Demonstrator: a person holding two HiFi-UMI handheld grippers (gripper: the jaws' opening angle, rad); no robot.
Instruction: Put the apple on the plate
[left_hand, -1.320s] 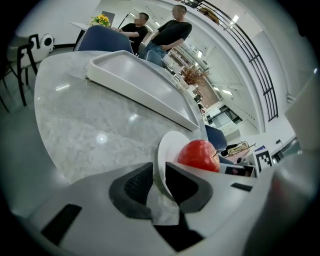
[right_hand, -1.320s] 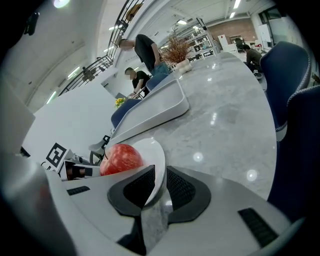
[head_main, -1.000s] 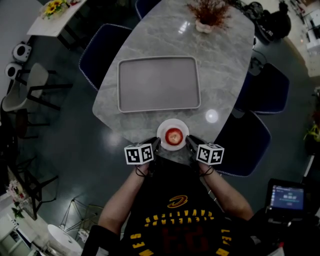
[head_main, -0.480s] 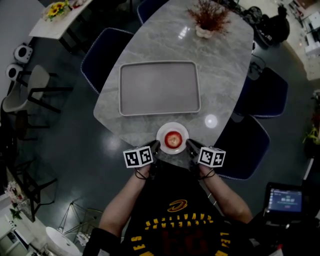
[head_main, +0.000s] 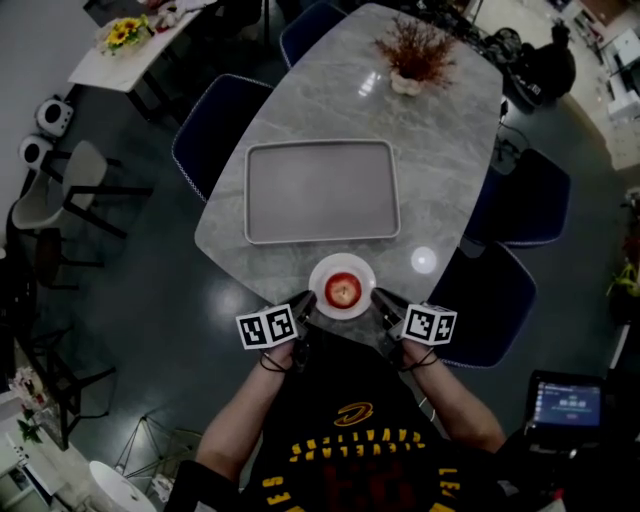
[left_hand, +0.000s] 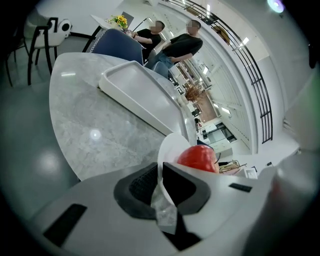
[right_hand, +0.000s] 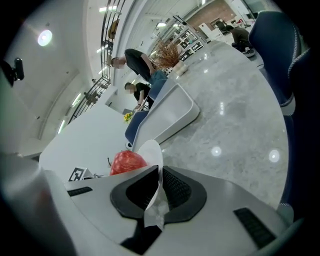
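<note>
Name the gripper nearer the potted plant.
Right. The right gripper grips the plate's rim on the plant's side; the left gripper, jaws closing on the opposite rim, sits farther away.

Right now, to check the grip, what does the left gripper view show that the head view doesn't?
Only the left gripper view: the left gripper closing its jaws, with the plate rim between its pads. Only the head view: the person's forearms and the plate's full round outline. Both: apple on plate, tray beyond.
</note>
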